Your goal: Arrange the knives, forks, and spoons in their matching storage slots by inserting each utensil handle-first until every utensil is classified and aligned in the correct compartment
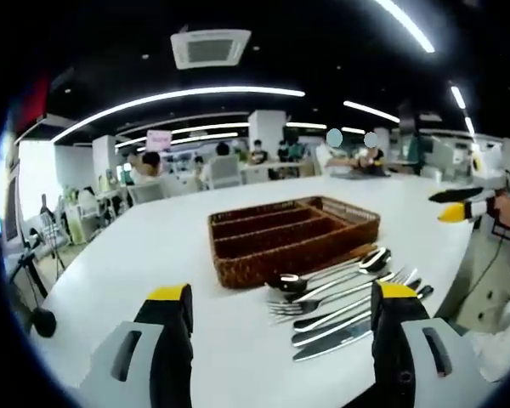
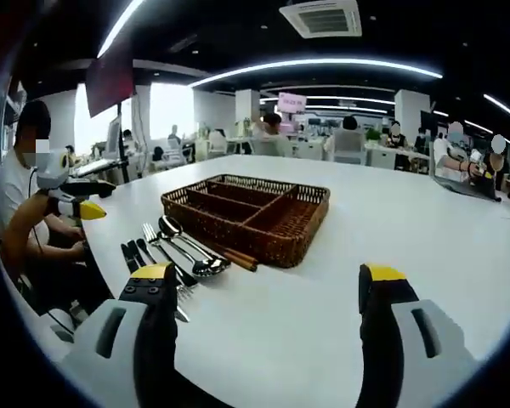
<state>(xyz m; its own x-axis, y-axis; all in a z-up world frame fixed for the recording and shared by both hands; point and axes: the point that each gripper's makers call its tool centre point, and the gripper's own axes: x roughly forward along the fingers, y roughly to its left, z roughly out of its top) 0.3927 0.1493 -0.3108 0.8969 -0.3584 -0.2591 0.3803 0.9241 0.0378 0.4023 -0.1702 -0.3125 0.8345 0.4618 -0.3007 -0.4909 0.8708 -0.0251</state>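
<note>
On the table (image 1: 153,246), cutlery (image 1: 340,297) lies beside the wicker tray (image 1: 293,234), ready for sorting. Both grippers' fingers (image 1: 174,319) (image 2: 161,293) hover spread, holding nothing.

Both views low over bench (image 1: 136,246), opposite sides, facing each other. Shared: wicker tray (image 1: 293,234) (image 2: 251,212), utensil pile (image 1: 344,297) (image 2: 170,255) mid-distance.
</note>
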